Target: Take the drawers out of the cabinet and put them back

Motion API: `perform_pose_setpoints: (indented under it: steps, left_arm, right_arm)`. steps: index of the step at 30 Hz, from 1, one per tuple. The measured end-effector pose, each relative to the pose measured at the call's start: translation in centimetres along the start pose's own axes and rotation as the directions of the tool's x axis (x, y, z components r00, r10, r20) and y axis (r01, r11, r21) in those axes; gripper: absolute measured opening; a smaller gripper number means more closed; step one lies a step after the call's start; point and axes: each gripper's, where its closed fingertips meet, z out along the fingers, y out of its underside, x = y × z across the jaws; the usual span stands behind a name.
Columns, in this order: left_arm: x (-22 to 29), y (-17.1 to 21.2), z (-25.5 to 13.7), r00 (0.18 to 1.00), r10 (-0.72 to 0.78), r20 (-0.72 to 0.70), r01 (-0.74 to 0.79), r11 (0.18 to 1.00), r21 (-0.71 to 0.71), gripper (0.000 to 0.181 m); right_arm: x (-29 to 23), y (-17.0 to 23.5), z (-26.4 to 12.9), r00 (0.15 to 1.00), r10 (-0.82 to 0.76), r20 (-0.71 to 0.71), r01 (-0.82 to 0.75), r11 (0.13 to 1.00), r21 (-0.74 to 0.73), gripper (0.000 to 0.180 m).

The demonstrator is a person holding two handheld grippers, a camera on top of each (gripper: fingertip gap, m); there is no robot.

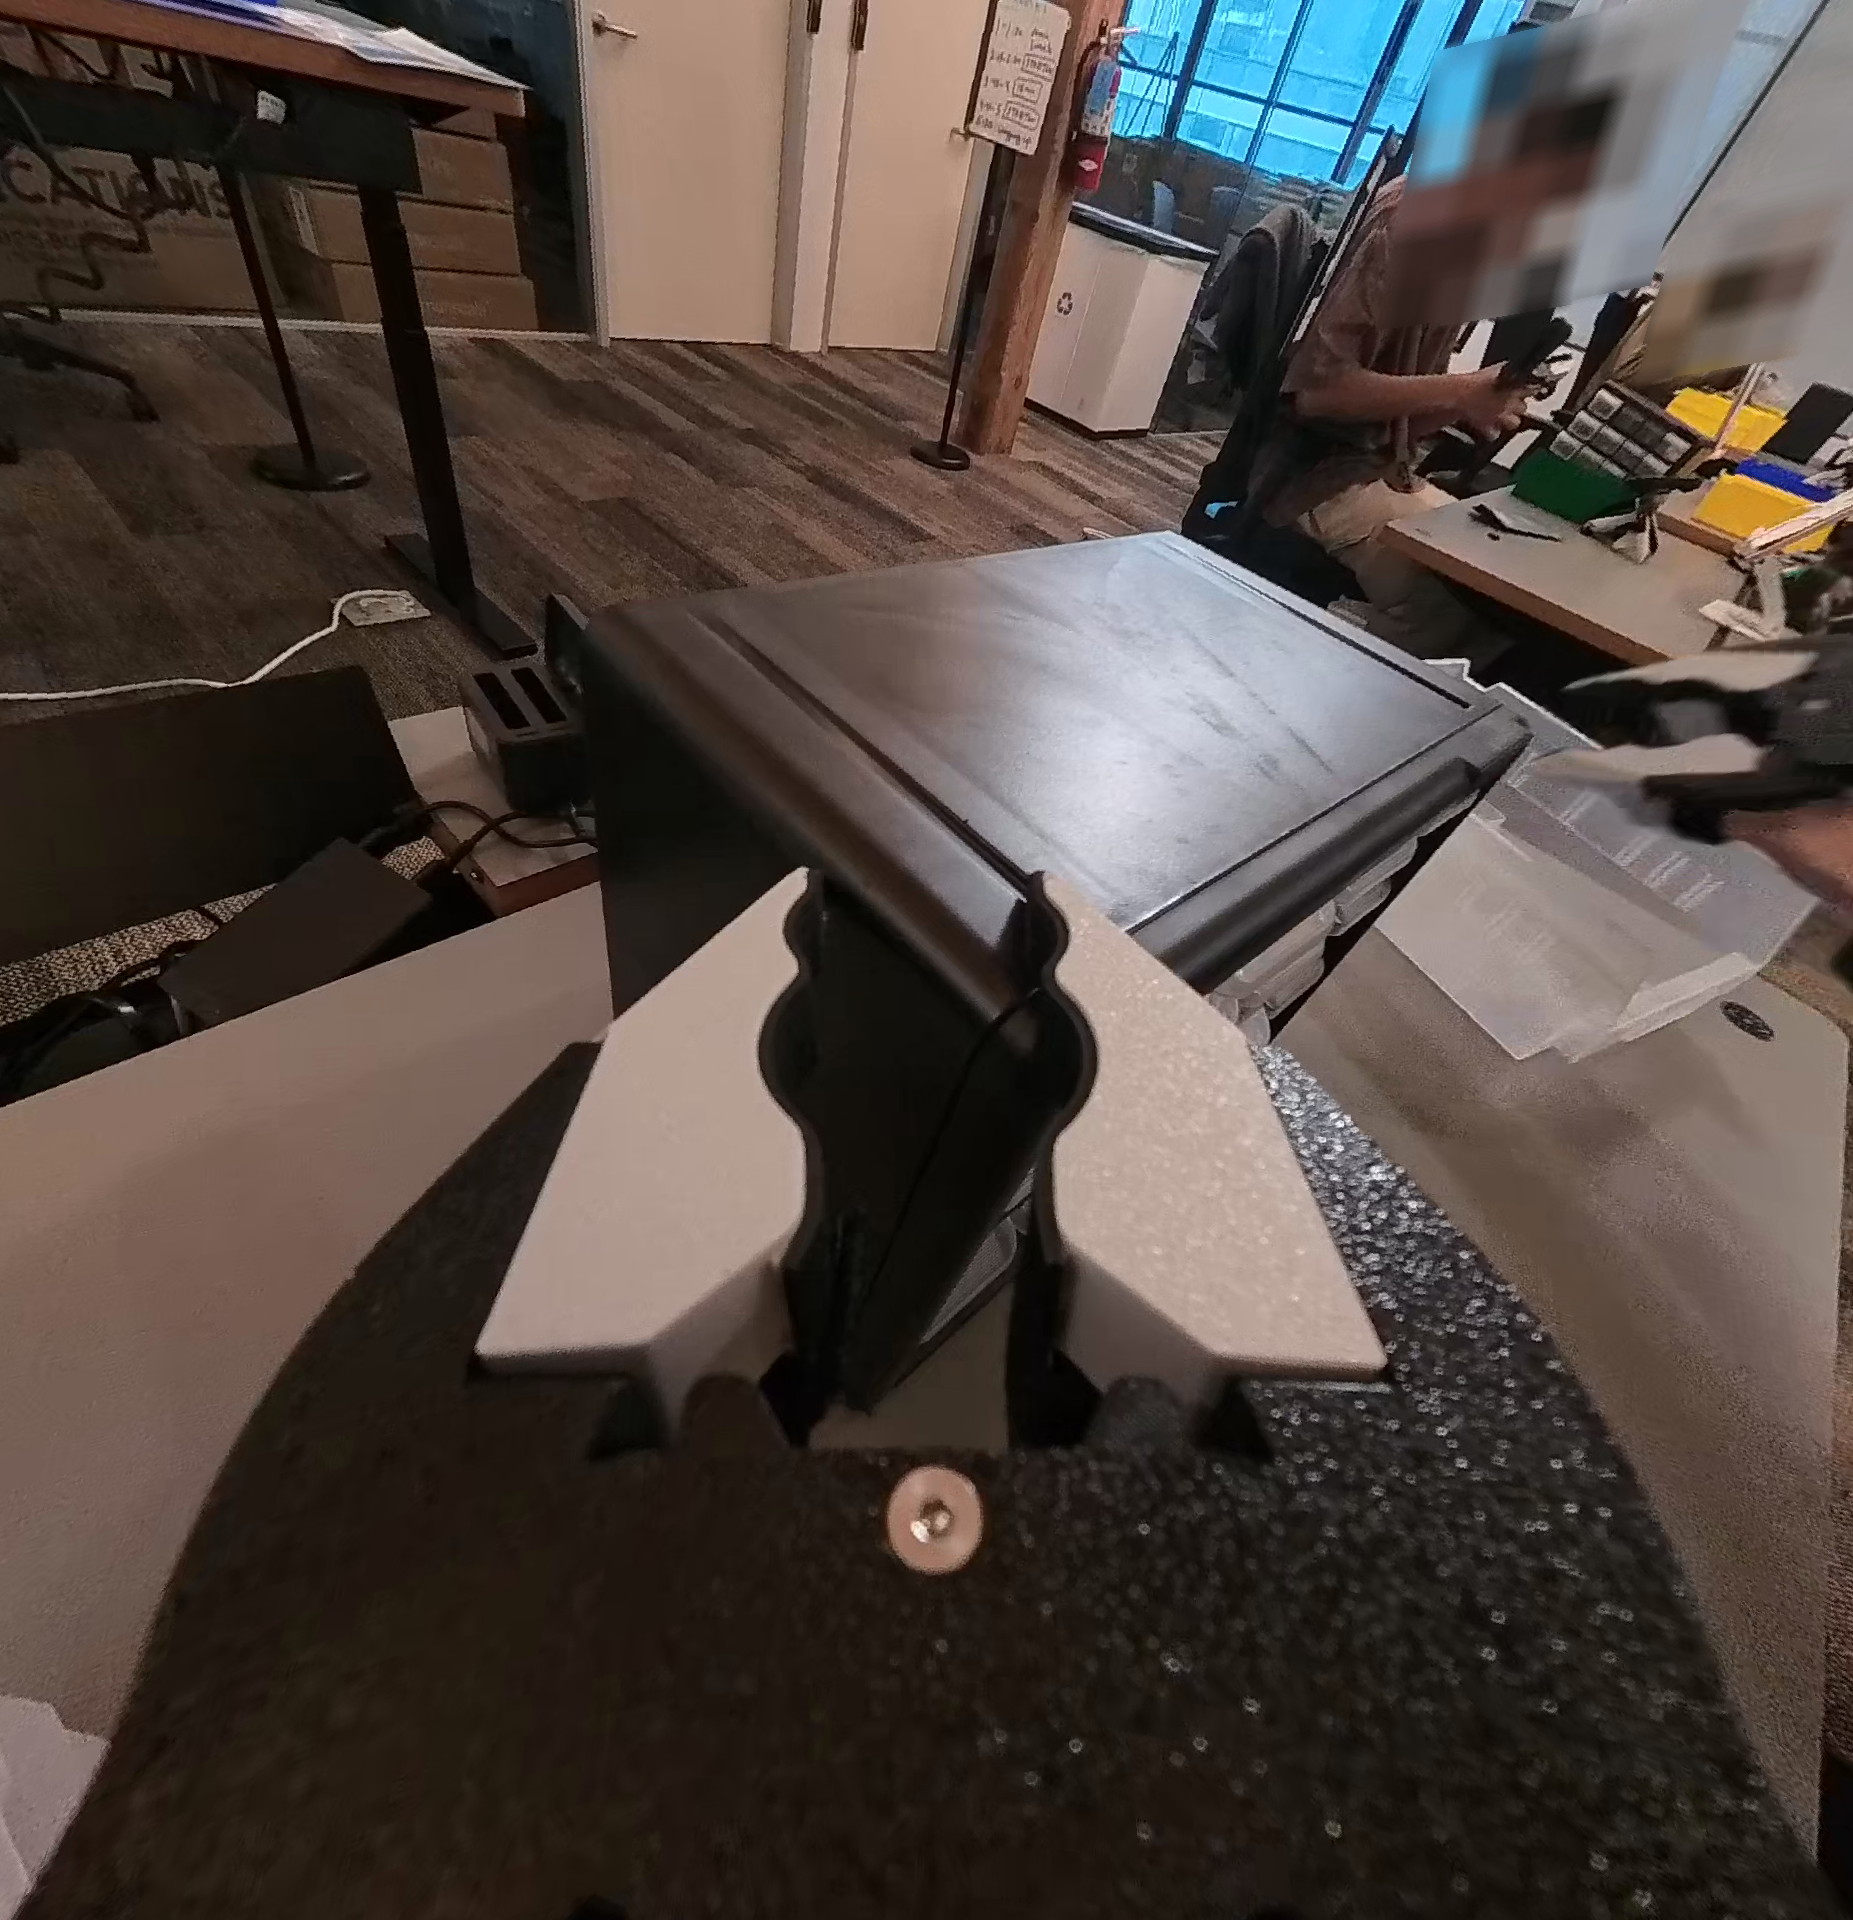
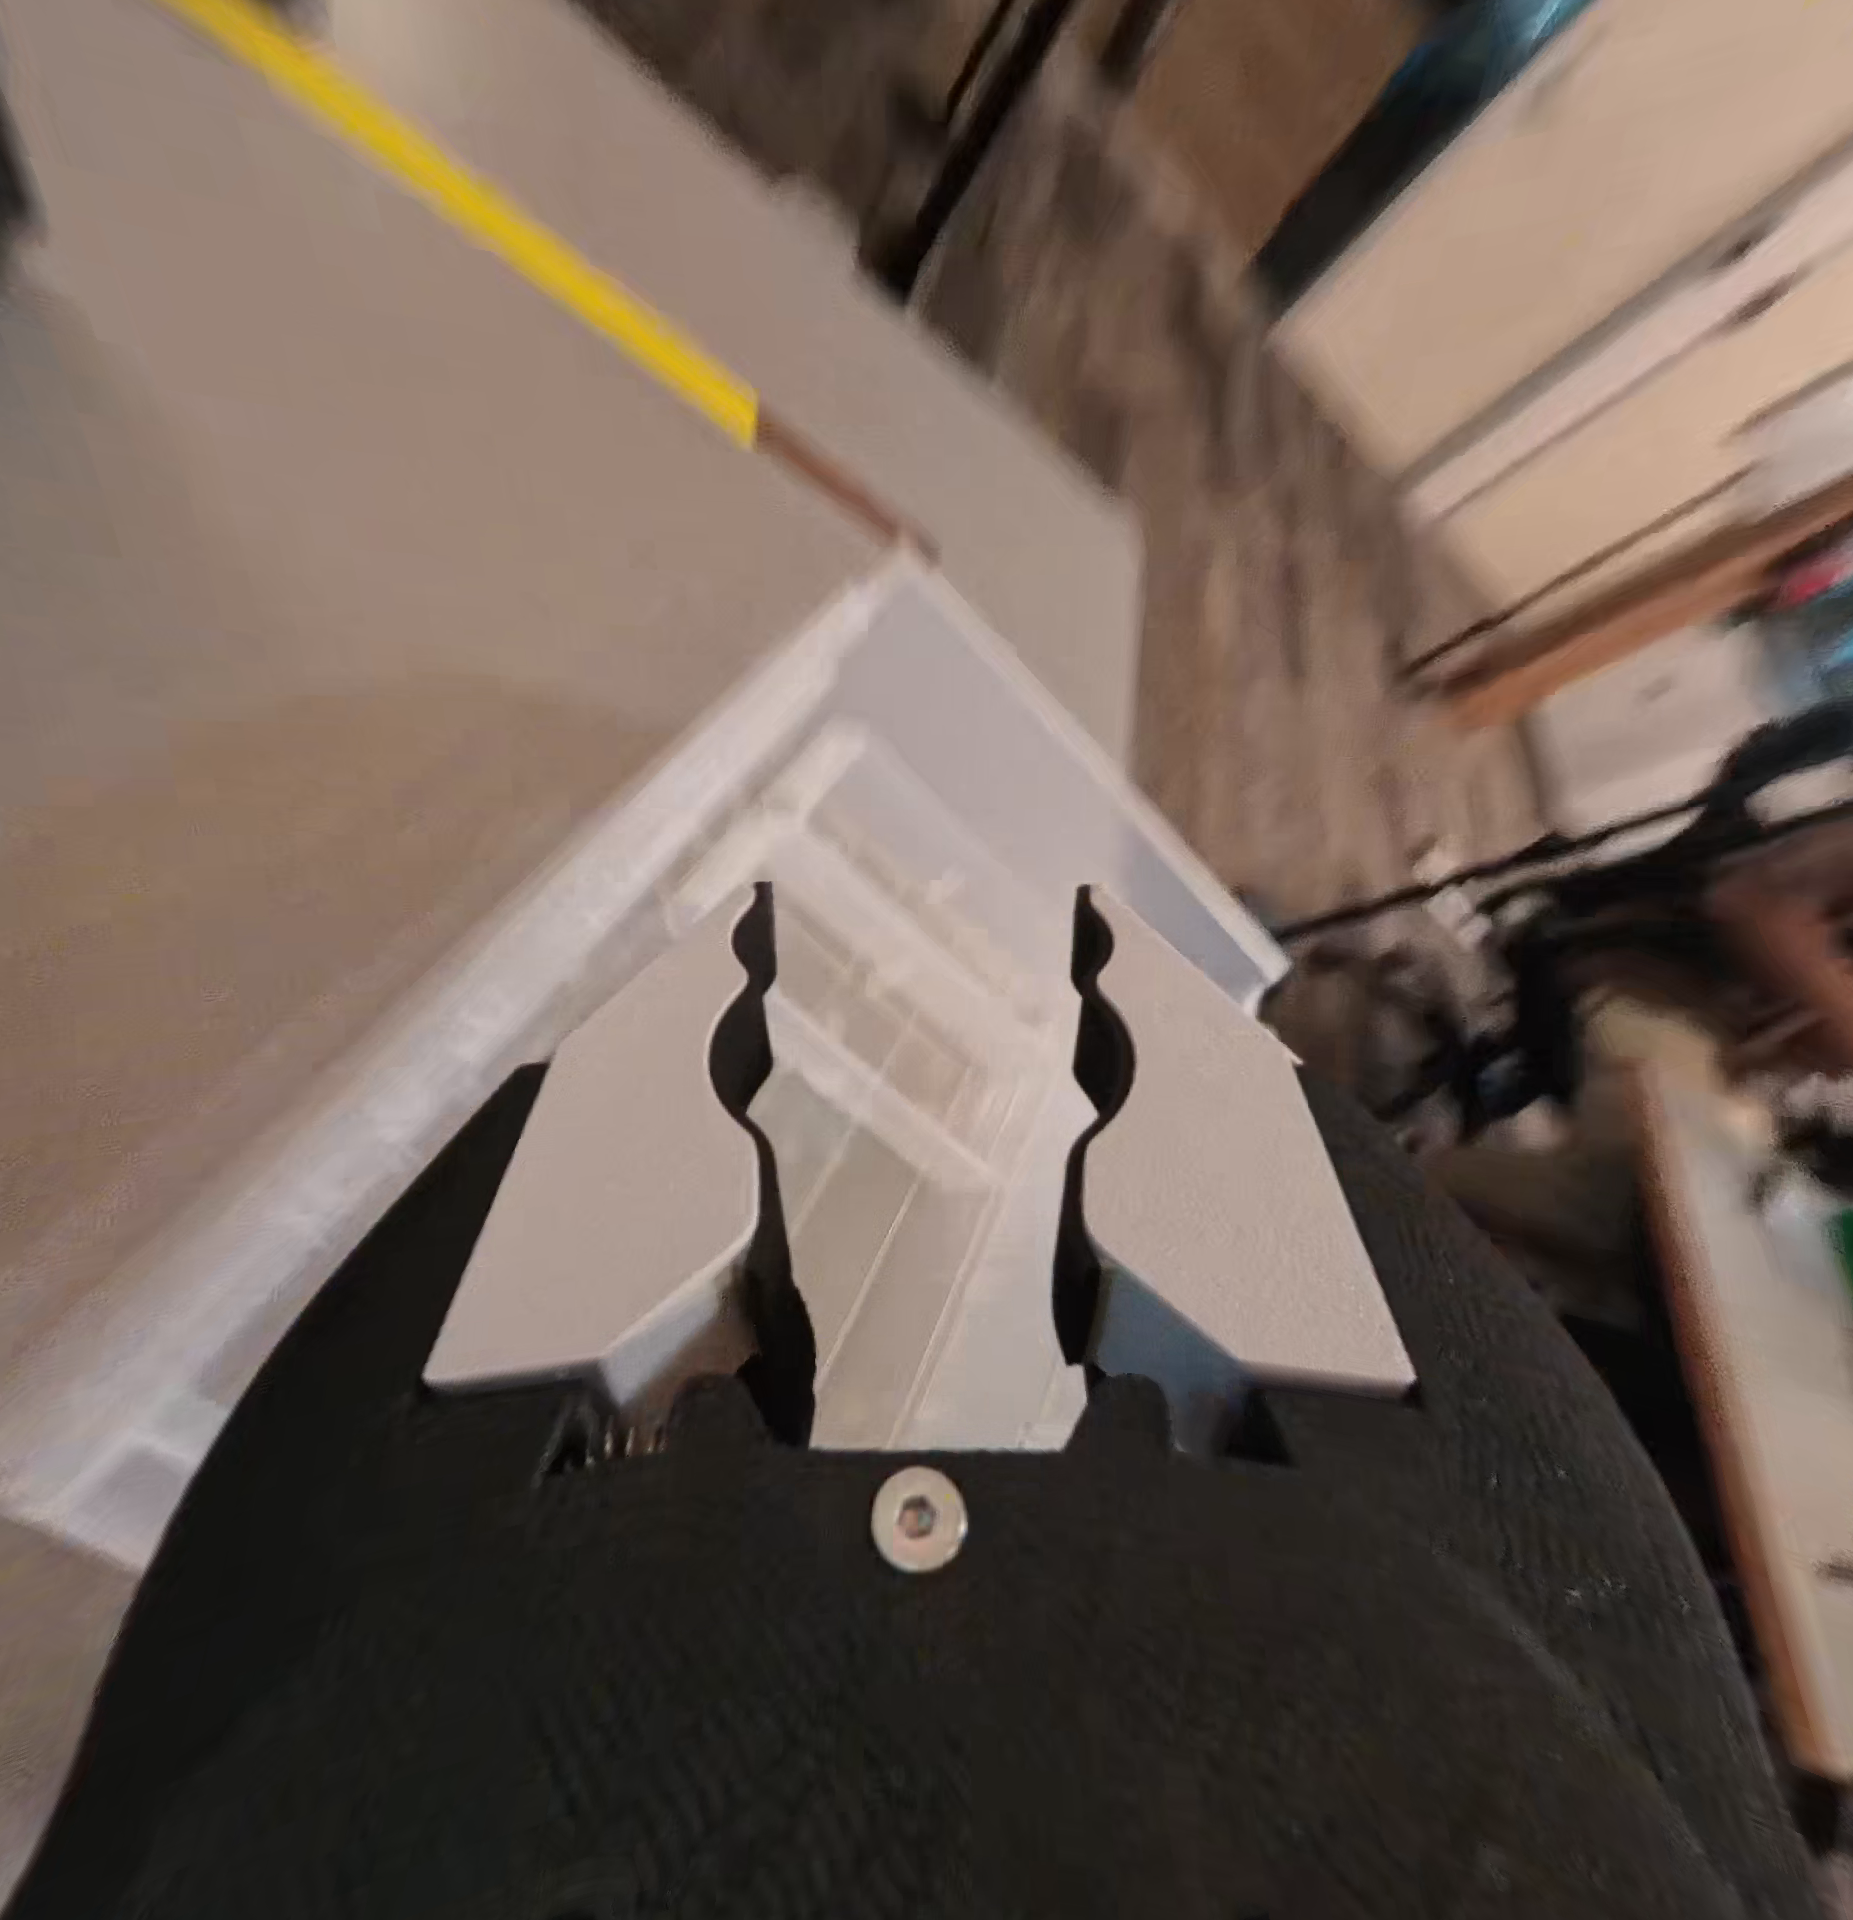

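Note:
A black cabinet [image 1: 1109, 707] stands on the grey table [image 1: 226, 1195]. Clear drawers [image 1: 1306, 935] show in its front, on the right side. My left gripper [image 1: 927, 935] is shut on the cabinet's near top edge at the corner. My right gripper [image 1: 1732, 727] shows at the right of the left wrist view, holding a clear plastic drawer [image 1: 1587, 914] tilted in the air, out of the cabinet. In the blurred right wrist view this gripper [image 2: 922, 904] has the clear drawer [image 2: 901, 748] between its fingers, above the table [image 2: 278, 468].
A yellow and brown strip [image 2: 465, 197] lies across the table beyond the drawer. A black charger [image 1: 527, 727] and cables sit left of the cabinet. A person [image 1: 1358, 343] sits at a desk [image 1: 1524, 571] with yellow bins [image 1: 1722, 416] at the back right.

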Motion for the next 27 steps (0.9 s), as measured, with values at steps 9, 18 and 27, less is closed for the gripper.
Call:
perform_pose_setpoints:
  steps: [9, 18, 27]
  left_arm:
    - [0.0, 0.0, 0.0, 1.0, -0.001, 0.002, 0.001, 1.0, 0.0, 0.036]
    - [0.0, 0.0, 0.0, 1.0, -0.002, -0.007, 0.002, 1.0, 0.003, 0.037]
    - [0.0, 0.0, 0.0, 1.0, -0.005, -0.018, 0.005, 1.0, 0.008, 0.037]
  right_arm:
    - [-26.4, -16.2, -8.2, 0.735, -0.642, -0.218, 0.644, 0.561, 0.52, 0.045]
    - [-31.5, -17.2, -2.6, 0.495, -0.747, -0.444, 0.86, 0.35, 0.371, 0.024]
    - [-32.1, -16.0, -6.3, 0.474, -0.724, -0.501, 0.877, 0.337, 0.343, 0.01]
